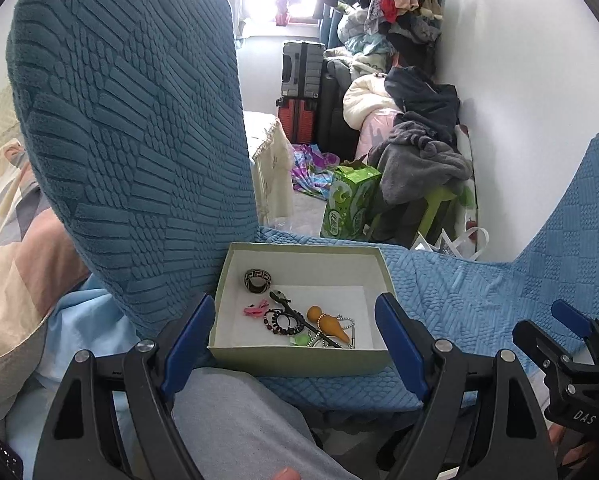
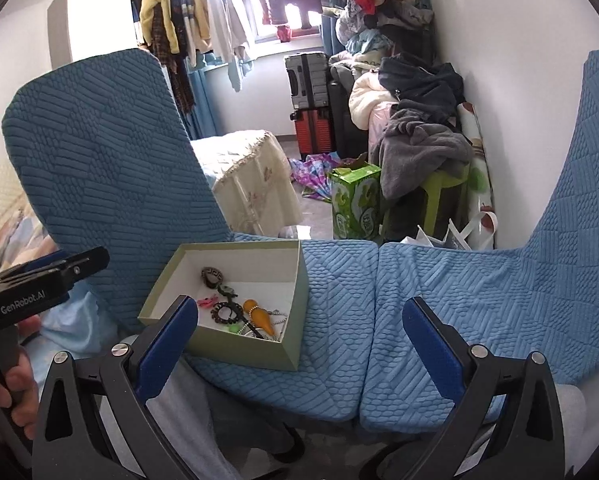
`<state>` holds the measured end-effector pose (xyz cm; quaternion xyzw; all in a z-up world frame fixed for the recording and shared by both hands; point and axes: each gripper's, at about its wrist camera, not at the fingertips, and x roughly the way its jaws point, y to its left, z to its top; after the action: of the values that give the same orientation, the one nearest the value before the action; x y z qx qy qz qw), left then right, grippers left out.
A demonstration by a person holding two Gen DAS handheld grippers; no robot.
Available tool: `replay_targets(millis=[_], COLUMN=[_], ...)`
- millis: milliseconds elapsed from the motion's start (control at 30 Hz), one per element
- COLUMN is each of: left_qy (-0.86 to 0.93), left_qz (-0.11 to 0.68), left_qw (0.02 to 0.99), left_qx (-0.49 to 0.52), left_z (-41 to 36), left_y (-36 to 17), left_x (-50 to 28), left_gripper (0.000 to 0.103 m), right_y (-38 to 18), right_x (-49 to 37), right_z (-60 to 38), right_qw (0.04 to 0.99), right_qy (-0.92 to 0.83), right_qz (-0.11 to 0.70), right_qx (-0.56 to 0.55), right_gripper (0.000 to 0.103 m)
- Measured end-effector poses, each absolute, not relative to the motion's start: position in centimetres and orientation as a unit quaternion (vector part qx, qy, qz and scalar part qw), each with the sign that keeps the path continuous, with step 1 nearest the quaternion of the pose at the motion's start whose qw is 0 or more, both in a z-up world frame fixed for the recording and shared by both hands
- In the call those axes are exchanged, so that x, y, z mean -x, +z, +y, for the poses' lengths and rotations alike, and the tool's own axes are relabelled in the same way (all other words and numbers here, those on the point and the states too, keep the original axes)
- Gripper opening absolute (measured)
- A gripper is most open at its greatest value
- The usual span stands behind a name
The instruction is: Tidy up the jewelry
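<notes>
a blue chair back (image 1: 131, 140) stands just left of the box (image 1: 299, 360), whose orange pendant (image 1: 329, 322) points its narrow end possibly near-right, while left gripper (image 1: 295, 344) and right gripper (image 2: 299, 340) gape wide, empty.

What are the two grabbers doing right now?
Left gripper: open, holding nothing.
Right gripper: open, holding nothing.

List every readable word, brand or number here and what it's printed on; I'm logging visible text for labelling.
"GenRobot.AI": white lettering on the body of the left tool, seen in the right wrist view.
"DAS": partial white lettering on the right tool, cut off at the frame edge.
Green carton on the floor: has printing, too blurred to read.
</notes>
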<state>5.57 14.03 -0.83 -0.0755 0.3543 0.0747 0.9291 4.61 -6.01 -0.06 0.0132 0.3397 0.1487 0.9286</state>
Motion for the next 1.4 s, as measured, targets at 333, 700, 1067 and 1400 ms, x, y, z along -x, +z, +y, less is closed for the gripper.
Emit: replay_targets(millis=[333, 700, 1067, 1400], left_qy=[0.065, 0.069, 0.071, 0.069], left_qz=[0.361, 0.368, 0.368, 0.366], left_qw=[0.927, 0.925, 0.924, 0.925], left_qx=[0.078, 0.067, 0.076, 0.076], left_z=[13.8, 13.1, 13.3, 13.2], left_y=[-0.9, -0.9, -0.4, 0.0], left_x=[-5.5, -5.5, -4.9, -4.7], left_gripper=[0.083, 0.083, 0.083, 0.083], right_y=[0.0, -0.1, 0.0, -0.3], right_x=[-4.7, -5.4, -5.1, -4.9], right_z=[-5.7, -6.6, -6.2, -6.4], right_qw=[0.929, 0.928, 0.924, 0.922], right_qy=[0.147, 0.143, 0.152, 0.150], right_qz=[0.340, 0.344, 0.351, 0.357], right_qx=[-0.011, -0.013, -0.006, -0.010], right_gripper=[0.103, 0.103, 0.103, 0.103])
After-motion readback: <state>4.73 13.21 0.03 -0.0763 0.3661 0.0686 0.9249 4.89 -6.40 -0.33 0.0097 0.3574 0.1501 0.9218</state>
